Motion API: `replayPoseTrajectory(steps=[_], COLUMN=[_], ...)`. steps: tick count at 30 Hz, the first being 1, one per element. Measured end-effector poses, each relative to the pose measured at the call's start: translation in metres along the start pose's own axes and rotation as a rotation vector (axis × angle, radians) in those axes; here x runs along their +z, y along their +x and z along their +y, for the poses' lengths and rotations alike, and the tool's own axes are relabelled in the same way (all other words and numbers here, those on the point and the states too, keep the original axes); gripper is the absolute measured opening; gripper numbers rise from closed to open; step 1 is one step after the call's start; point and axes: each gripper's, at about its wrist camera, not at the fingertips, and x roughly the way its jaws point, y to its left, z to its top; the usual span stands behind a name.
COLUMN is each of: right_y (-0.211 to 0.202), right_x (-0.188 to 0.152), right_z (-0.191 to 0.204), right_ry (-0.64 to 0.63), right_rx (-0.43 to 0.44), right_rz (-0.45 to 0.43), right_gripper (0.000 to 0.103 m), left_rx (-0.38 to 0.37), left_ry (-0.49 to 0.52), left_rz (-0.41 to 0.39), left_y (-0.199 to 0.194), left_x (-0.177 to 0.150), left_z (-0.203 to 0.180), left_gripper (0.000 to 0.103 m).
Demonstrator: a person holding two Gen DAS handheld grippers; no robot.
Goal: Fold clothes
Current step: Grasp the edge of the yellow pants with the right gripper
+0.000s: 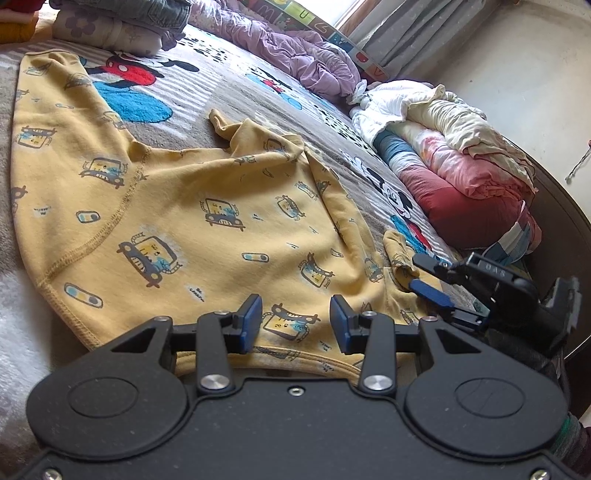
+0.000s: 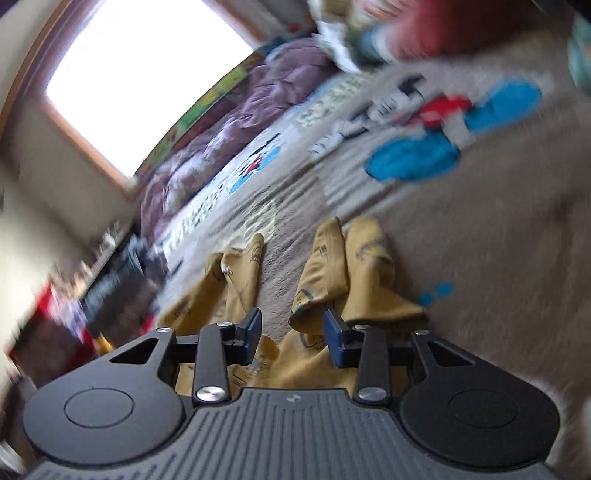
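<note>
A yellow garment [image 1: 192,206] printed with small cars lies spread on a cartoon-mouse blanket [image 1: 229,92]. My left gripper [image 1: 295,321] hovers open over its near hem, with nothing pinched between the blue pads. My right gripper [image 1: 417,271] comes in from the right at the garment's bunched right corner [image 1: 397,247], its fingers apart. The right wrist view is blurred. There the right gripper [image 2: 293,332] stands open above crumpled yellow folds [image 2: 362,266]. One fold lies against the right pad [image 2: 334,339], and the pads do not press on it.
Folded clothes [image 1: 122,22] are stacked at the back left. A purple quilt [image 1: 295,51] runs along the far side under a window [image 2: 140,74]. Rolled bedding [image 1: 458,162] lies on the right by the dark bed frame [image 1: 561,221]. A white fleece [image 1: 22,325] lies at the near left.
</note>
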Motion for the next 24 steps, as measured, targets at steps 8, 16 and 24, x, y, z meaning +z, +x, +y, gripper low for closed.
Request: replayPoseTrajectory(steps=[8,16,24], right_y=[0.017,0.035,0.027], right_x=[0.003,-0.002,0.024], right_z=[-0.017,-0.006,-0.004], right_ry=[0.269,0.256,0.129], right_rx=[-0.013,-0.104,-0.135], right_rz=[-0.055,-0.128,-0.19], right_gripper=[0.039,0.023,0.003], left_rx=[-0.005,-0.01,-0.014], left_ry=[-0.014,-0.014,-0.016], left_rz=[-0.001,0.005,0.009], left_y=[0.0,0.001,0.001], left_x=[0.001,0.001,0.001], left_z=[0.002,0.002,0.003], left_gripper=[0.039,0.04,0.04])
